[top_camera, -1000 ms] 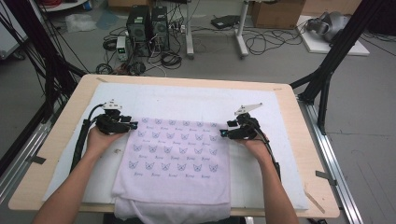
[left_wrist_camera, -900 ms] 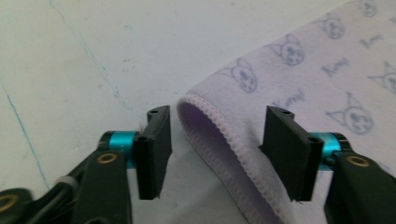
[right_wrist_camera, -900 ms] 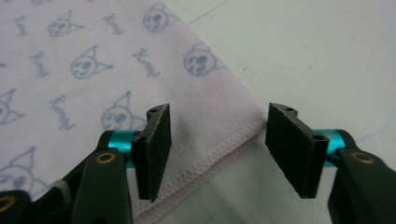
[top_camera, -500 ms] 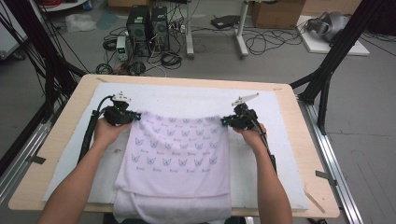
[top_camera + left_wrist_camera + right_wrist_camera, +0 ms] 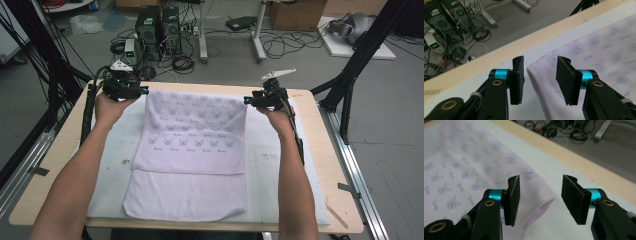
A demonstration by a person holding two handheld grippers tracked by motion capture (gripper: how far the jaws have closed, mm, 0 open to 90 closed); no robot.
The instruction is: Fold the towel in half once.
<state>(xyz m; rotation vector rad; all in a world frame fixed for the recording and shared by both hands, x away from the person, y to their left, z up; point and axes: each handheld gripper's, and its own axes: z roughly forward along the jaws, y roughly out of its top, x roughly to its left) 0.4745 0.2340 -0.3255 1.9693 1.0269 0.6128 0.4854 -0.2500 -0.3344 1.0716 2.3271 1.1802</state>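
Looking down from the high view, we count one pale lilac towel [image 5: 192, 150] on a white mat [image 5: 270, 165] covering the wooden table [image 5: 330, 150]. Its far half, printed with rows of small butterfly motifs, is folded over the plain near half, whose edge lies toward us. Tiny words sit under each butterfly, too small for us to read. We hold two tools: the left tool [image 5: 141, 91] at the towel's far-left corner and the right tool [image 5: 248, 100] at its far-right corner. Two dark computer towers [image 5: 159, 27] stand on the floor beyond the table, among cables.

Turning to the left gripper view, we see the left tool [image 5: 539, 79] spread wide, the towel's corner [image 5: 541, 75] lying on the mat between the jaws and touching neither. A small box with a green lit display [image 5: 434, 45] sits on the floor; we cannot read its digits.

From the right gripper view, the right tool [image 5: 541, 200] is also wide apart, the towel's rounded folded corner [image 5: 536, 207] lying between its jaws, untouched. The blurred print cannot be read.
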